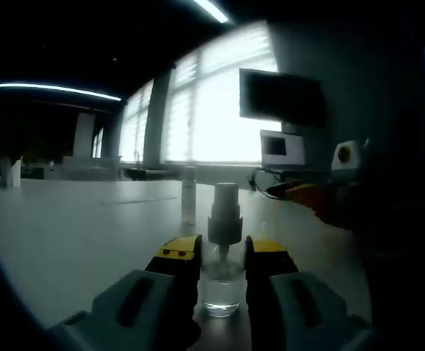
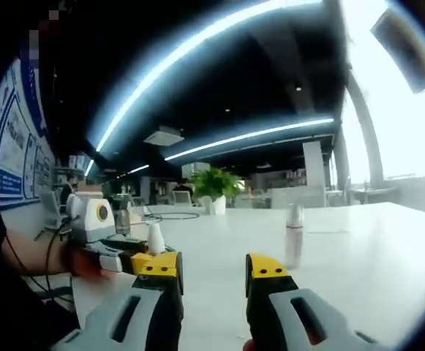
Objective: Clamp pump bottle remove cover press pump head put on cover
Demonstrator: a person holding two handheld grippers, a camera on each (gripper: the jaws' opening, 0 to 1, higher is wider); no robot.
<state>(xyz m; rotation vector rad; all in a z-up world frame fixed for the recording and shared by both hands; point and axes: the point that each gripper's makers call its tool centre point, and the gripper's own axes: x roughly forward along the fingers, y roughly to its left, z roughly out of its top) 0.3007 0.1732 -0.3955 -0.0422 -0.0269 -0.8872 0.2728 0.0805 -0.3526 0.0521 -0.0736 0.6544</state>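
A clear pump bottle [image 1: 222, 289] with a bare grey pump head [image 1: 224, 216] stands upright on the white table [image 1: 73, 227]. My left gripper [image 1: 223, 252] is shut on its body, yellow-tipped jaws pressing both sides. The clear cover [image 1: 189, 194] stands alone on the table just behind it. My right gripper [image 1: 300, 194] hovers at the right, apart from the bottle. In the right gripper view, my right gripper [image 2: 213, 267] is open with nothing between its jaws; the cover [image 2: 294, 219] stands ahead to the right, and the left gripper [image 2: 121, 252] holds the bottle [image 2: 156, 238] at the left.
A dark monitor [image 1: 281, 95] and a small screen [image 1: 281, 148] hang by the bright windows at the table's far side. A potted plant [image 2: 216, 186] and a cable loop [image 2: 172, 216] sit at the far end. A person's arm [image 2: 7, 292] shows at the left.
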